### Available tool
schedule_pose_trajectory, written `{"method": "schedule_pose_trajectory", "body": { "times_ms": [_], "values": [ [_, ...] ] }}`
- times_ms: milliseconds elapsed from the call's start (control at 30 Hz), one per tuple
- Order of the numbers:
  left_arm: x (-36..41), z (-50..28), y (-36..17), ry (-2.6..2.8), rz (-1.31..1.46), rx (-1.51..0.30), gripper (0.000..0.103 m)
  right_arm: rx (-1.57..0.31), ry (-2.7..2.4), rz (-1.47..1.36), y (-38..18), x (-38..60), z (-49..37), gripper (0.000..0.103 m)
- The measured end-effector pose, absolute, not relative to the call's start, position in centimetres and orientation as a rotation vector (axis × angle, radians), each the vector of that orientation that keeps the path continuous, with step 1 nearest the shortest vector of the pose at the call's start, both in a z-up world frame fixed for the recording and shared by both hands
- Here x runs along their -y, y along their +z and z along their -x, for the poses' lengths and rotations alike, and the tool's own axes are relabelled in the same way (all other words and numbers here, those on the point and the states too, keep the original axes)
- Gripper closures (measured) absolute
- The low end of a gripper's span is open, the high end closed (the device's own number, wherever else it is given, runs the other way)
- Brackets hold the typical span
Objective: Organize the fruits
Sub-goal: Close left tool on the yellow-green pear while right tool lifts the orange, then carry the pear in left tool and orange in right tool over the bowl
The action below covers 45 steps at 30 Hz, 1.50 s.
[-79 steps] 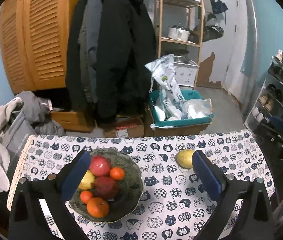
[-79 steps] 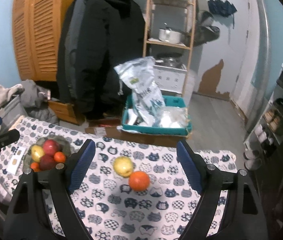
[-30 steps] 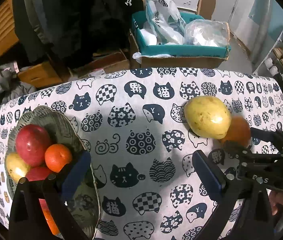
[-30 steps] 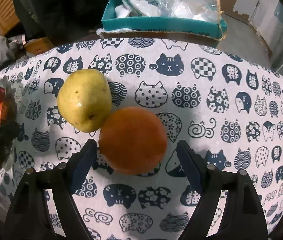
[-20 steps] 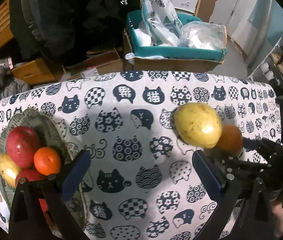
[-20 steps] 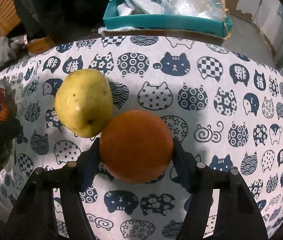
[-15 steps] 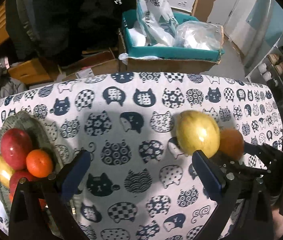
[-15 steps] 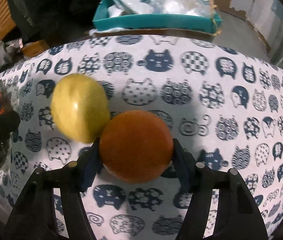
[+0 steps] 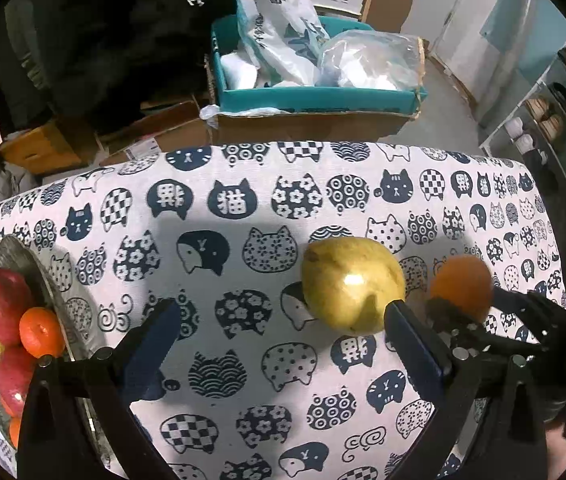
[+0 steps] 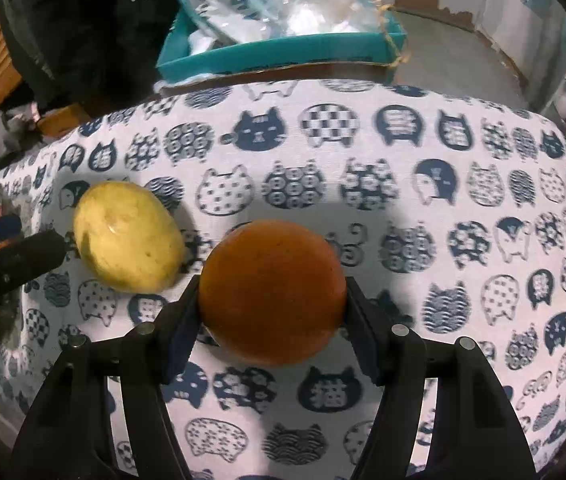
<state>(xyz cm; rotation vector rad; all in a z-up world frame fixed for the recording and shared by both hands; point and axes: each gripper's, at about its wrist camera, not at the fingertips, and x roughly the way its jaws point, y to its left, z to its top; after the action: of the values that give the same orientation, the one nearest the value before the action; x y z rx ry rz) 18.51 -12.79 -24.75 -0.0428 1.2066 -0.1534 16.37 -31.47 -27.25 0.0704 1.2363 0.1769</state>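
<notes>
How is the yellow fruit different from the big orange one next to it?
The yellow fruit is pale yellow and egg-shaped; the big orange is orange and round. The yellow fruit lies free on the cat tablecloth; the big orange is squeezed in the right gripper. Both are outside the fruit bowl.

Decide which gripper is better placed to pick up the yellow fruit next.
Left. The left gripper is open and empty beside the yellow fruit, while the right gripper is already shut on the orange.
</notes>
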Motion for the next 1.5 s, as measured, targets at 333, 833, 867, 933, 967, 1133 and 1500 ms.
{"method": "schedule_pose_trajectory", "body": {
  "times_ms": [333,833,867,933,967,1133,1500],
  "values": [
    [16.3,-19.6,-26.1,-0.19,-0.023,-1.219,0.001,-1.195,0.06,-0.137,-25.9,36.8,-16.0,0.037],
    [19.0,-20.8,-29.7,-0.217,-0.125,-1.287,0.014,-1.201,0.057,-0.148,-26.2,37.8,-15.5,0.037],
    [19.0,-20.8,-29.8,-0.233,-0.113,-1.29,0.018,-1.201,0.058,-0.145,-26.3,37.7,-15.7,0.037],
    [19.1,-20.8,-29.7,-0.25,-0.096,-1.287,0.023,-1.202,0.059,-0.141,-26.4,37.5,-15.7,0.037],
    [19.2,-20.8,-29.7,-0.248,-0.098,-1.284,0.023,-1.203,0.057,-0.14,-26.4,37.5,-15.7,0.037],
    [19.4,-20.5,-29.6,-0.241,-0.101,-1.262,0.023,-1.195,0.056,-0.125,-26.3,37.0,-15.7,0.037],
    [18.2,-17.7,-25.1,-0.283,-0.065,-1.185,0.024,-1.129,0.07,-0.095,-23.2,36.1,-15.0,0.037]
  ]
}}
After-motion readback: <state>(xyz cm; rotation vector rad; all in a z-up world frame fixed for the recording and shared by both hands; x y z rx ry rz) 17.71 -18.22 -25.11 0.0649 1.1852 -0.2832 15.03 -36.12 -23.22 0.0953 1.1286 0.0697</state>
